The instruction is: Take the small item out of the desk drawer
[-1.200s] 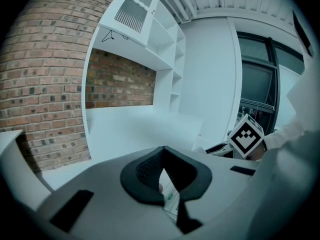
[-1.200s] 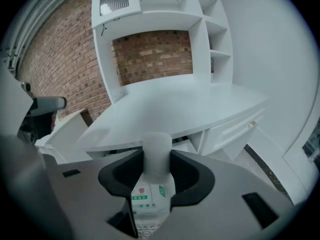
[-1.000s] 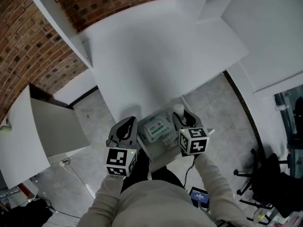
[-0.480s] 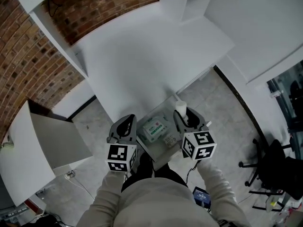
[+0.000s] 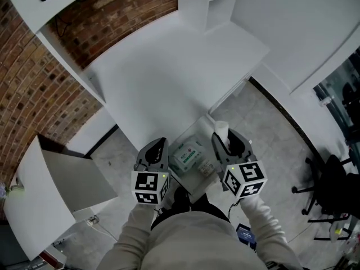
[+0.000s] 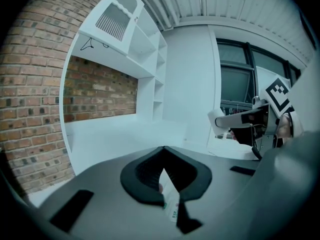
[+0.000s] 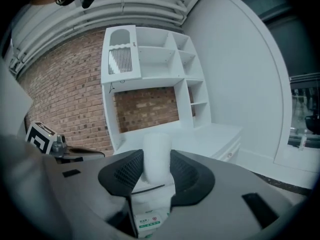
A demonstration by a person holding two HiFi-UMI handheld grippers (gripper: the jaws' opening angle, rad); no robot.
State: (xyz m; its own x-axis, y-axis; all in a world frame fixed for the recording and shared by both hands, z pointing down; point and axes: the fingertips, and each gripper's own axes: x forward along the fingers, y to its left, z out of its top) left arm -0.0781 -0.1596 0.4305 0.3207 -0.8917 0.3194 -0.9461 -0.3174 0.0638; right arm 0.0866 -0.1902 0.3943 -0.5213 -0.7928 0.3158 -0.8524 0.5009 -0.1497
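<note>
Well, the right gripper [image 5: 221, 137] is clamped on the small white bottle [image 7: 156, 154] over the open drawer [image 5: 183, 180]. I'd lift straight and keep the squeeze steady, with the left gripper [image 5: 158, 145], jaws pinched together, waiting aside.

Box label [image 5: 189, 154] print illegible

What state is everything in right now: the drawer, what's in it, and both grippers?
desk drawer: pulled open.
green-and-white box: lying flat inside the drawer.
small white cylinder: clamped between the right jaws, sticking out past their tips.
right gripper: shut on the small white cylinder.
left gripper: shut, with nothing between its pads, at the drawer's left side.
</note>
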